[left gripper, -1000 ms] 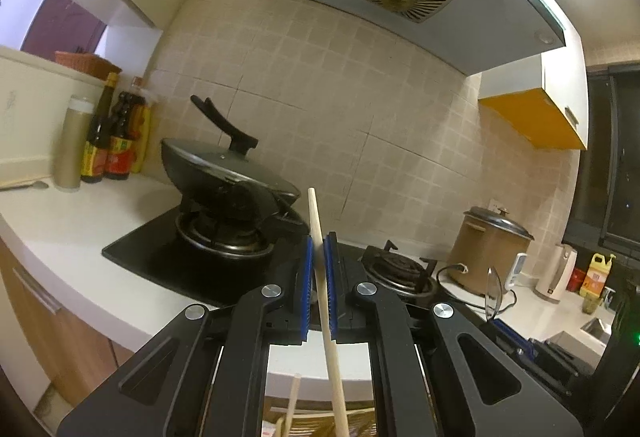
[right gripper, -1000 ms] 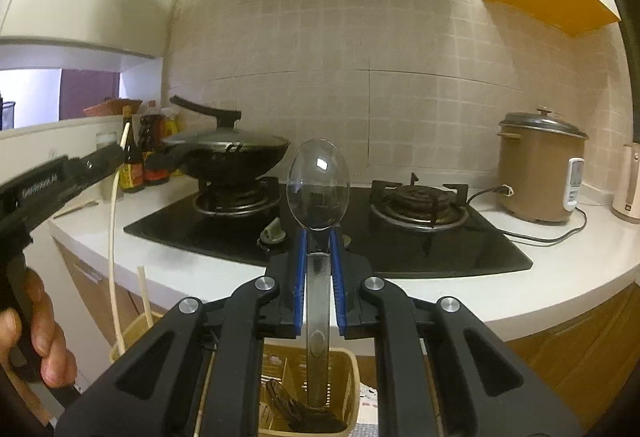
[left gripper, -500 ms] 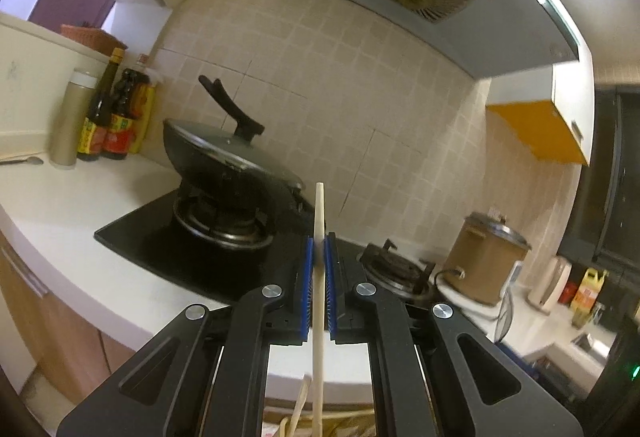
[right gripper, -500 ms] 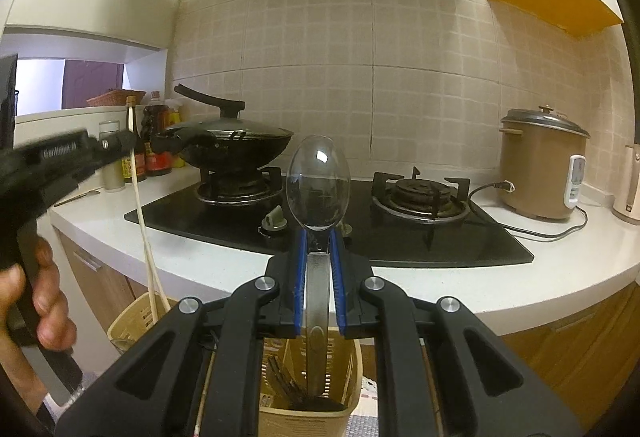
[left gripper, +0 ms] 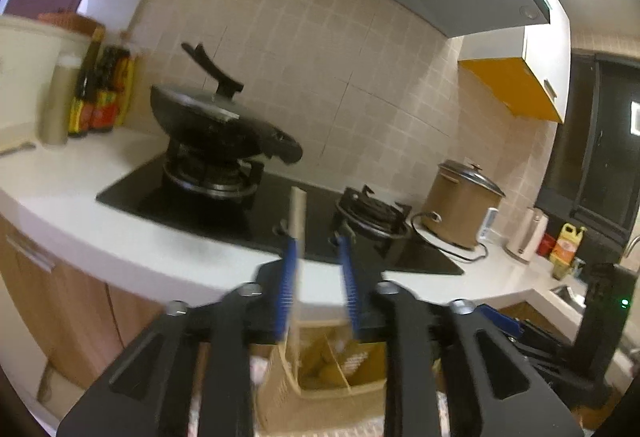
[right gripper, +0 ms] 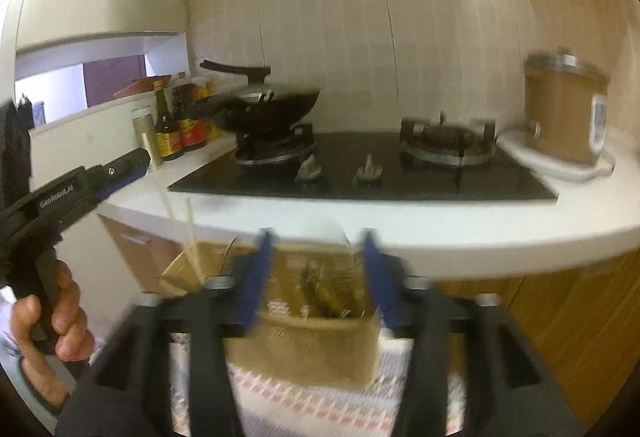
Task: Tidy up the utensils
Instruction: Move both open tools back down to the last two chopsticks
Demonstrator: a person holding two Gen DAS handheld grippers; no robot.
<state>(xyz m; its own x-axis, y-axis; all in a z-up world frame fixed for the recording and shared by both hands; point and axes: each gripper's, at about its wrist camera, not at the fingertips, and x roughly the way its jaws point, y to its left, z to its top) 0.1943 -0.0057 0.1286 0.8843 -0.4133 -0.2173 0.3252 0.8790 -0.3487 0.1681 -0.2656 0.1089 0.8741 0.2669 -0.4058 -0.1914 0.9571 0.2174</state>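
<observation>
Left gripper (left gripper: 316, 279): fingers spread, a chopstick (left gripper: 297, 221) leaning against the left blue pad, its lower end running down into the tan utensil basket (left gripper: 320, 377) below. Right gripper (right gripper: 318, 277): fingers spread wide with nothing between them, directly above the same basket (right gripper: 316, 341), where dark utensils stand in a compartment. The image is motion-blurred. The basket sits below the white surface (right gripper: 400, 223) edge.

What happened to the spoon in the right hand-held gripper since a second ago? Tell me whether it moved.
Yes. The right hand-held gripper is now open and empty; the spoon no longer stands against the stove and has apparently dropped into the utensil basket below.
</observation>
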